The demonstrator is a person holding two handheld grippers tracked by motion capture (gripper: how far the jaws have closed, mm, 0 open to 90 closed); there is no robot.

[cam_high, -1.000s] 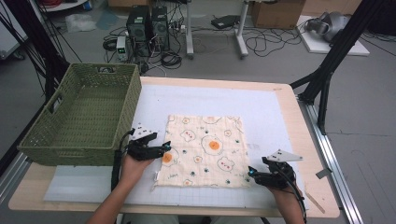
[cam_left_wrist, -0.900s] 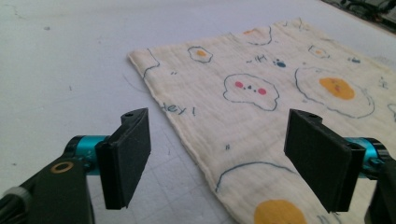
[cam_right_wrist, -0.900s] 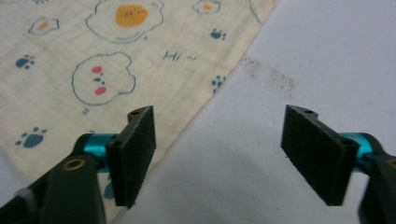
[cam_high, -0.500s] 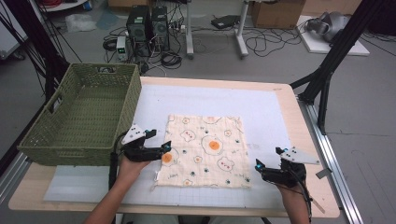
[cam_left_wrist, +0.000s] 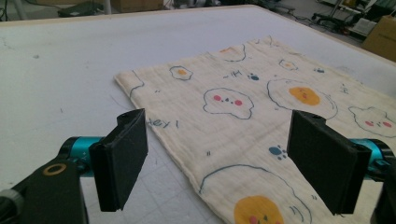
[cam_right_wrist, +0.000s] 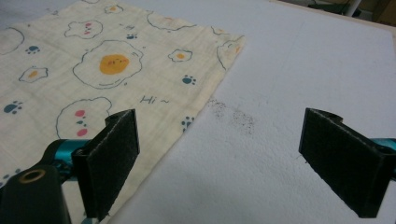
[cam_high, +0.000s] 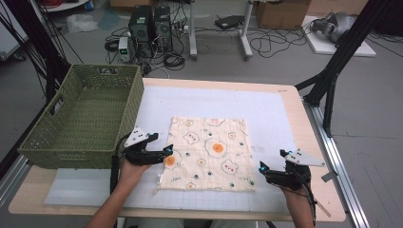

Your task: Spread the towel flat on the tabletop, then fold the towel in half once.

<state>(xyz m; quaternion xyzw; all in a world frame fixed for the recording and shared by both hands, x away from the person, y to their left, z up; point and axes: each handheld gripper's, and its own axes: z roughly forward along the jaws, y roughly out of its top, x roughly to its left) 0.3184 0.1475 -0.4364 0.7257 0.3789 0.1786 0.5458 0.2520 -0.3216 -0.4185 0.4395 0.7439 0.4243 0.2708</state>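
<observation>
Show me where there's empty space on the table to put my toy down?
The white mat is bare between the patterned cloth and the table's far edge, and again right of the cloth. The green basket is empty too. It's crowded at the cloth's near corners, where the left tool and right tool sit.

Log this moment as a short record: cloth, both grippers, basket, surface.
cloth: printed square, spread flat on the mat
left gripper: at the cloth's left edge, jaws just opened wide, one on each side of that edge, nothing gripped
right gripper: just off the cloth's near right corner, jaws just opened, nothing between them
basket: green woven, at the table's left, nothing seen inside
surface: white mat on a wooden table
</observation>
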